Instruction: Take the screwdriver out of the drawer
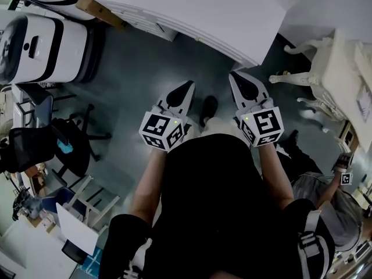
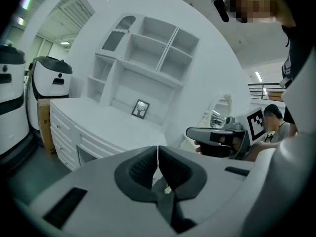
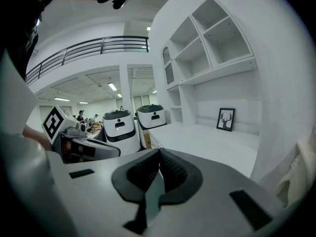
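The screwdriver showed in no view, so its place could not be told. The drawer fronts [image 2: 61, 132] of the white desk [image 2: 103, 120] were plain flat panels and sat flush and closed. Above the smooth matte desktop rose a hutch [image 2: 148, 53] of open square cubbies, with a small black-framed picture [image 2: 140, 108] standing upright against its back panel. The left gripper [image 1: 187, 87] and the right gripper [image 1: 237, 77], pale shells with dark ribbed pads, were held side by side before the person's torso. Both pointed toward the desk, tilted a little downward, each with its jaws pressed together on nothing. Only the head view gave the grey floor [image 1: 133, 74] and a black office chair [image 1: 64, 138]. Only the gripper views gave the hutch, and the right one also showed two rounded white machines [image 3: 120, 127] beside the desk.
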`<state>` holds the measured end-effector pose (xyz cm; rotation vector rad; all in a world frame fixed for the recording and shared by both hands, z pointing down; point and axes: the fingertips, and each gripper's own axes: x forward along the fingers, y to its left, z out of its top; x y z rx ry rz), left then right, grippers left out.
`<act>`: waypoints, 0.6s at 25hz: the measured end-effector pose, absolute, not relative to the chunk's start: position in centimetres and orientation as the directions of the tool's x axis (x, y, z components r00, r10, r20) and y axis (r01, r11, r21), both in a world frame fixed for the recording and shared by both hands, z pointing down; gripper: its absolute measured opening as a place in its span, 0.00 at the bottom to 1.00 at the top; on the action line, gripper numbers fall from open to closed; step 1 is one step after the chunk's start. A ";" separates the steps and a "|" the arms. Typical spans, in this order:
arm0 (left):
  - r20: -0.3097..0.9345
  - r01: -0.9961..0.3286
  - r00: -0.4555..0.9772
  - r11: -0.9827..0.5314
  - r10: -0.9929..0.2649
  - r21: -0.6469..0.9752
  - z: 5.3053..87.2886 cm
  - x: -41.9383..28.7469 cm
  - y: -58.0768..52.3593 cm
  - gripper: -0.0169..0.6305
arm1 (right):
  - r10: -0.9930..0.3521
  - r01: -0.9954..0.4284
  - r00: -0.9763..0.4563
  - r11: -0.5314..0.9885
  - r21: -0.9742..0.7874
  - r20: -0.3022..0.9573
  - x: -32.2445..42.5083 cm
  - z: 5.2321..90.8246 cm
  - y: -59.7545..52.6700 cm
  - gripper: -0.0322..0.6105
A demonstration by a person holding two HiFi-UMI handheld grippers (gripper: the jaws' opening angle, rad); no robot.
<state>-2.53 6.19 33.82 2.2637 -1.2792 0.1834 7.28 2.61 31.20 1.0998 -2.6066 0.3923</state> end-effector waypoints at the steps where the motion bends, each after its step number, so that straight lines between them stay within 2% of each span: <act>1: 0.368 -0.830 0.541 -0.410 -0.757 0.377 34.1 -2.7 6.0 0.06 | -0.645 -0.726 -0.670 0.673 -0.141 0.367 7.2 31.6 2.4 0.08; 15: 0.450 -0.803 0.595 -0.474 -0.666 0.360 40.8 -3.2 0.6 0.07 | -0.672 -0.789 -0.597 0.591 -0.169 0.438 6.2 36.4 -1.4 0.08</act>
